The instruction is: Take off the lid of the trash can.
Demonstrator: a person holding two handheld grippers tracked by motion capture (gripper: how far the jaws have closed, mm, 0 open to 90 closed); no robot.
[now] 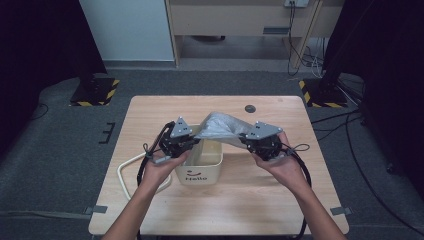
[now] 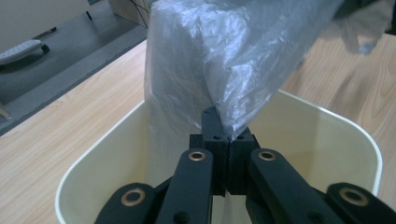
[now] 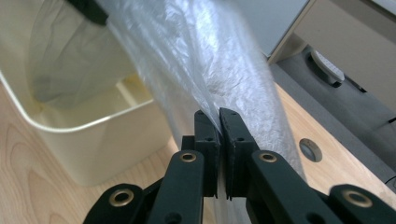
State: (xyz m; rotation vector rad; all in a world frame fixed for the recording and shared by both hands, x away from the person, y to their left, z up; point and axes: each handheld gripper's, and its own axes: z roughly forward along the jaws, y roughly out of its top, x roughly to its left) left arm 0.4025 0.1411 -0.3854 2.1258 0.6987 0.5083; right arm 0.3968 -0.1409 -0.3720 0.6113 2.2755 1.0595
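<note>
A cream bin (image 1: 200, 172) marked "Hello" stands in the middle of the wooden table (image 1: 150, 115). A thin translucent plastic bag (image 1: 220, 127) is stretched above it between both grippers. My left gripper (image 1: 192, 142) is over the bin's left rim, shut on one edge of the bag. In the left gripper view the jaws (image 2: 226, 135) pinch the bag (image 2: 219, 56) over the bin's opening (image 2: 327, 116). My right gripper (image 1: 247, 141) is just right of the bin, shut on the bag's other edge. In the right gripper view its jaws (image 3: 219, 116) clamp the film (image 3: 210, 60) beside the bin (image 3: 93, 144).
A round cable hole (image 1: 250, 108) lies near the table's far edge. A cream cable loop (image 1: 122, 172) hangs off the table's left side. Black stands with yellow-striped bases (image 1: 95, 90) flank the table, and a wooden desk (image 1: 240, 20) is behind it.
</note>
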